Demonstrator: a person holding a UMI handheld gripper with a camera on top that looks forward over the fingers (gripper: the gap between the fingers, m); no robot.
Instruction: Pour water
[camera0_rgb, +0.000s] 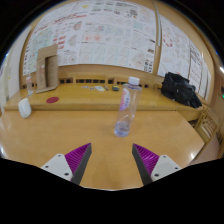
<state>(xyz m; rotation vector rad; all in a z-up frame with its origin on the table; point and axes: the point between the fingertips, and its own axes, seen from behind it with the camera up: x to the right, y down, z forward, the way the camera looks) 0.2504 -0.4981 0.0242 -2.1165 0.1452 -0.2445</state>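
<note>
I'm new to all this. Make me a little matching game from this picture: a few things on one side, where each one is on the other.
Things:
1. water bottle
2. black bag
3. pink disc
4. posters

Places:
A. on the wall behind the table
B. far right of the table
C. far left of the table
D. just ahead of the open claw

Pairs: 1-D, 2-B, 3-C, 4-A

Clear bottle (125, 108) with white cap, tan wooden table (60, 130), black bag (181, 90), purple-striped pads on tongs (112, 163)
</note>
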